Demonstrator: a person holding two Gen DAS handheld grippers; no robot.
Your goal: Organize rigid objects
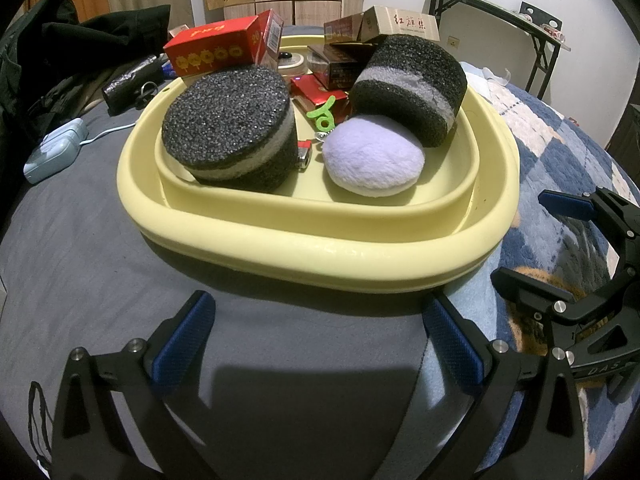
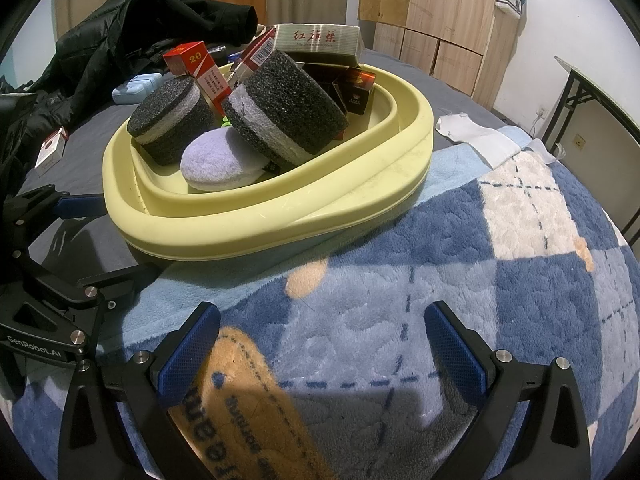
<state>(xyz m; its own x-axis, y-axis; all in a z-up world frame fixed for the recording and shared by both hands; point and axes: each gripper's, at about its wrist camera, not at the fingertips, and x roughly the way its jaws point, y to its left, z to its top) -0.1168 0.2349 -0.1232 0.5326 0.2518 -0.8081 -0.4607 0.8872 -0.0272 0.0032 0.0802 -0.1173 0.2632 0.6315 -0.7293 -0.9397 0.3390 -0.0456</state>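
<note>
Both your grippers are spread wide and carrying nothing — left gripper point(image 1: 316, 344) hangs over the grey bedsheet point(image 1: 80, 248), right gripper point(image 2: 320, 354) over the blue-and-white checked fleece blanket point(image 2: 480, 264), side by side and short of the basin. The rigid stuff sits in the pale yellow oval plastic basin point(image 1: 320, 256) straight ahead of both: a red cardboard carton with gold lantern print point(image 1: 216, 50) at the far left rim, a beige cigarette carton with red characters point(image 1: 396, 24) propped on top at the far right, dark maroon cigarette packs point(image 1: 340, 66) between them, and a small red lighter point(image 1: 305, 156) on the basin floor. In front of them, blocking the straight line in: two black-and-grey foam cylinders — one upright point(image 1: 232, 128), one tipped on its side point(image 1: 412, 88) — and a lilac plush round cushion point(image 1: 372, 156). Key relation, as I read it: the red carton lies ahead-left with its long axis running across your left gripper's view, so the left hand looks nearer to it; the beige carton is better placed for the right. You'd need to come in over the foam, not through it. One more small red-and-white pack point(image 2: 51, 152) lies outside on the sheet, far left.
</note>
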